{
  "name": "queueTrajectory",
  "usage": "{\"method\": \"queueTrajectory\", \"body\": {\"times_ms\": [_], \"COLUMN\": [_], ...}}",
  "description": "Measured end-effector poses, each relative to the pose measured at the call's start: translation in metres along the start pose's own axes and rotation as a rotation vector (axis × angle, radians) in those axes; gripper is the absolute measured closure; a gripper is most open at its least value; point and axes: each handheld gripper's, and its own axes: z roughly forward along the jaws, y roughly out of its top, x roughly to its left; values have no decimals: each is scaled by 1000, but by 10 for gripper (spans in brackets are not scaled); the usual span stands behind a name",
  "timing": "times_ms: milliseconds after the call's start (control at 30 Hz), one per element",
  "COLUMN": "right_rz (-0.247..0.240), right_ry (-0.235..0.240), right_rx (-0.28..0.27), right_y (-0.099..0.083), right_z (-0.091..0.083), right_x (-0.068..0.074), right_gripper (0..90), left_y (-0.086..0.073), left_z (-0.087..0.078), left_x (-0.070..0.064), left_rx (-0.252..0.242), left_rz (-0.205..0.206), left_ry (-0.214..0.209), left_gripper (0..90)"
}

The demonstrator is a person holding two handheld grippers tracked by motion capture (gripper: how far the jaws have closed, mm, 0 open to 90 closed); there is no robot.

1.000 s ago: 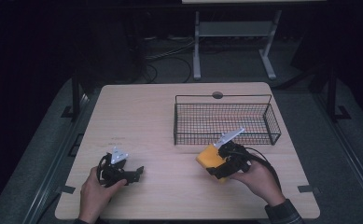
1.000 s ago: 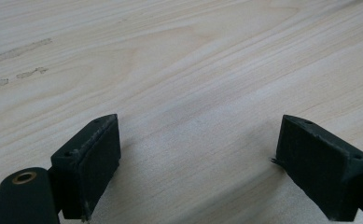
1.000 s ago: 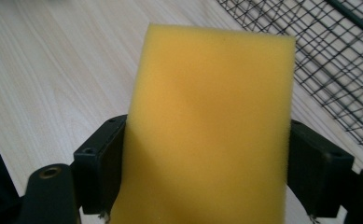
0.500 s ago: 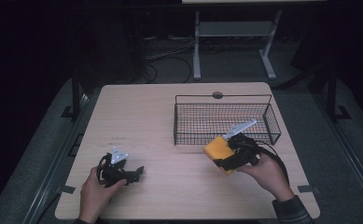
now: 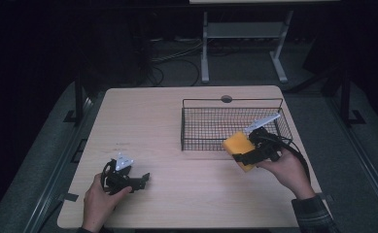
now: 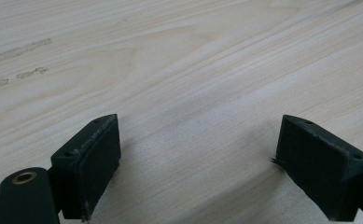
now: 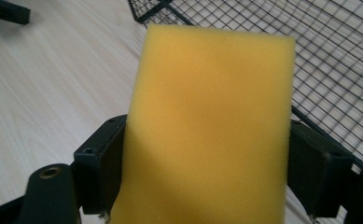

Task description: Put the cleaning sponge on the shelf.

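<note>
Sponge (image 7: 207,126), one; basket (image 5: 196,104), one.

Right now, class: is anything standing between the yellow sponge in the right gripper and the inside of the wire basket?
Only the wire basket's own near wall. The yellow sponge, clamped in the right gripper, sits at that wall's front edge, so it must clear the rim. Nothing visible lies inside the basket in the way.
</note>
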Motion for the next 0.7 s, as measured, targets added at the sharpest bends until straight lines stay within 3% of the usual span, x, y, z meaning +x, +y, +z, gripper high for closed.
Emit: {"method": "queueTrajectory", "body": {"times_ms": [700], "right_rz": [77], "right_ry": [-68], "right_rx": [21], "right_y": [8], "right_z": [-5], "right_x": [-49], "right_gripper": [218], "left_y": [0], "left_z": [0], "left_x": [0], "left_rx": [2], "left_rz": [2], "left_ry": [0], "left_gripper": [128]}}
